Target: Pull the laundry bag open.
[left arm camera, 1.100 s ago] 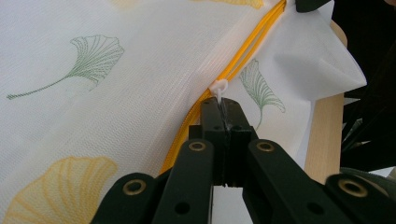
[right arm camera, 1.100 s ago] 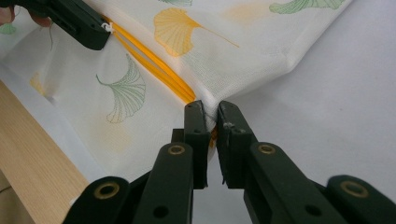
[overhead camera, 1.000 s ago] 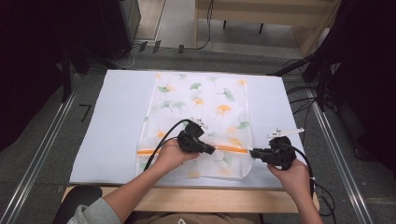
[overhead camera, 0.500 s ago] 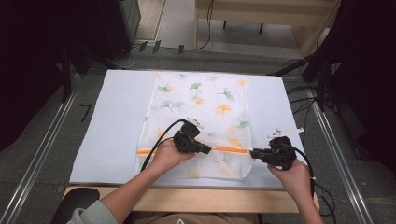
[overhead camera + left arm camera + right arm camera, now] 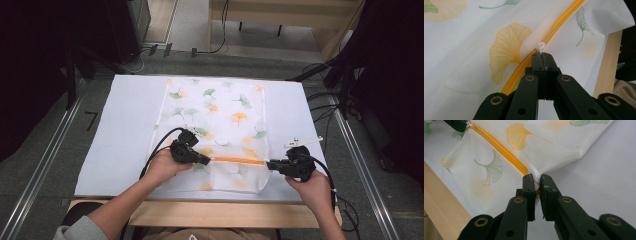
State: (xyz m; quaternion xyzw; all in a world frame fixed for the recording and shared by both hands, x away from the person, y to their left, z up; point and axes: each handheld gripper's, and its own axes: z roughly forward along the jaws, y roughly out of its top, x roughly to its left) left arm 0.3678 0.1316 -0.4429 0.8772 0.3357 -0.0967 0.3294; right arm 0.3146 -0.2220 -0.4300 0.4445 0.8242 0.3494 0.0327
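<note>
High view: mesh bag (image 5: 215, 130) lying on the desk (image 5: 125, 130), orange zipper (image 5: 235, 161) running between both tongs. Left gripper view: left tongs (image 5: 541, 56) clamping shut on the white zipper pull (image 5: 540, 46). Right gripper view: right tongs (image 5: 537, 181) pinching the bag edge at the zipper end. Likely zipping; keep the pull in line with the zipper, right side taut

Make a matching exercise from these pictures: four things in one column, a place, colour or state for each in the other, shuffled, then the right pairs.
Things:
1. left gripper
2. right gripper
3. zipper
4. table cover

Descriptions:
A. orange, running across the mesh bag
B. plain white, under the bag
C. shut on the white zipper pull
D. pinching the bag's edge at the zipper's end

Pairs: 1-C, 2-D, 3-A, 4-B
</note>
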